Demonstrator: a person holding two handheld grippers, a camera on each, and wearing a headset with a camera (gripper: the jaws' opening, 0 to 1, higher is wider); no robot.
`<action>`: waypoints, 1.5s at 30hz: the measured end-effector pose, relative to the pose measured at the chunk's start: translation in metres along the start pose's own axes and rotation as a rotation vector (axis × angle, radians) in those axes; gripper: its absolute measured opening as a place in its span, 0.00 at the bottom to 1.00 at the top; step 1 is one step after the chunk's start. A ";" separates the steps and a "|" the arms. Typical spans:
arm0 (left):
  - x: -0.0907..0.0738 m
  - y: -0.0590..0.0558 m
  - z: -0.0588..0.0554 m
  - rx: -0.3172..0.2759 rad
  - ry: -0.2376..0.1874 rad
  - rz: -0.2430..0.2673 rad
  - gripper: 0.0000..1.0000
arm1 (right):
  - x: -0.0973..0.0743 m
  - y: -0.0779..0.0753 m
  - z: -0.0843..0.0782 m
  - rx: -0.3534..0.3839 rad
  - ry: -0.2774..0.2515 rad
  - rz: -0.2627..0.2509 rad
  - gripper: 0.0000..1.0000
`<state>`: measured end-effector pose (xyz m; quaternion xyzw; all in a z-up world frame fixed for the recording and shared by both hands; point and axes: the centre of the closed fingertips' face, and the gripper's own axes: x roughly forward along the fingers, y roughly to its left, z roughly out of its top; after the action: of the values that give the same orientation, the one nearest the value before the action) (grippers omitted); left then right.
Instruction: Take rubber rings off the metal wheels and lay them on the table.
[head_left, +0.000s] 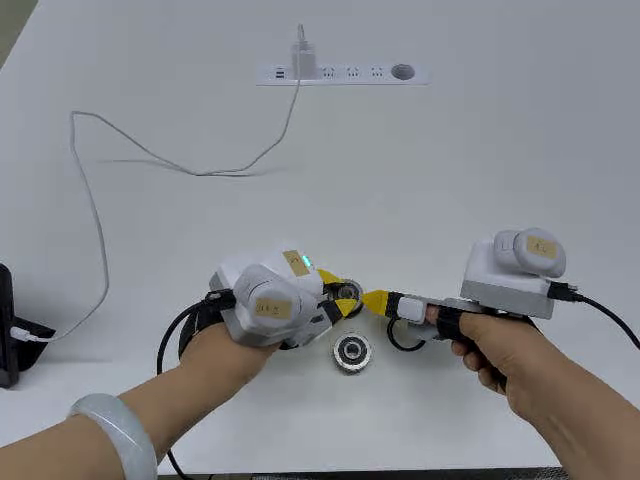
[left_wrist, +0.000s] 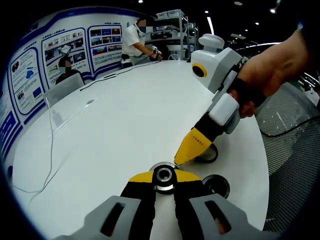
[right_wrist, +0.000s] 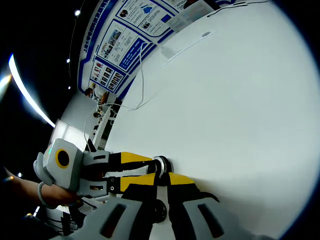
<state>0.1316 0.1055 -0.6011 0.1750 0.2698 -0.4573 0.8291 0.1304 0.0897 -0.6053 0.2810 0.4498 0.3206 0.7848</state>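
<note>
My left gripper (head_left: 338, 297) (left_wrist: 164, 179) is shut on a small metal wheel (head_left: 348, 293) (left_wrist: 164, 176) (right_wrist: 162, 164) and holds it just above the white table (head_left: 420, 180). From the right, my right gripper (head_left: 372, 300) (right_wrist: 159, 175) points at that wheel. Its yellow fingertips (left_wrist: 189, 147) are pressed together and touch the wheel's dark rim. Whether they pinch the rubber there is unclear. A second wheel (head_left: 352, 352) (left_wrist: 216, 185) lies flat on the table below both tips. A loose black rubber ring (head_left: 404, 337) (left_wrist: 209, 156) lies under the right gripper.
A white power strip (head_left: 343, 73) sits at the far edge, and its grey cable (head_left: 95, 210) loops down the left side. A black device (head_left: 8, 330) stands at the left edge. Cables trail from both grippers. In the left gripper view, people sit beyond the table.
</note>
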 end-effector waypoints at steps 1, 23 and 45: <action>0.000 0.000 0.000 0.000 -0.001 0.000 0.14 | 0.000 0.000 0.000 0.005 0.001 0.004 0.10; -0.001 -0.001 -0.001 -0.013 -0.011 -0.002 0.13 | 0.008 0.005 -0.004 0.009 0.016 0.027 0.14; -0.001 0.000 -0.001 -0.015 -0.013 -0.005 0.13 | 0.004 0.010 -0.006 0.076 0.021 0.107 0.12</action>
<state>0.1305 0.1066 -0.6013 0.1649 0.2682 -0.4584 0.8311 0.1241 0.1002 -0.6023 0.3308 0.4543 0.3478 0.7505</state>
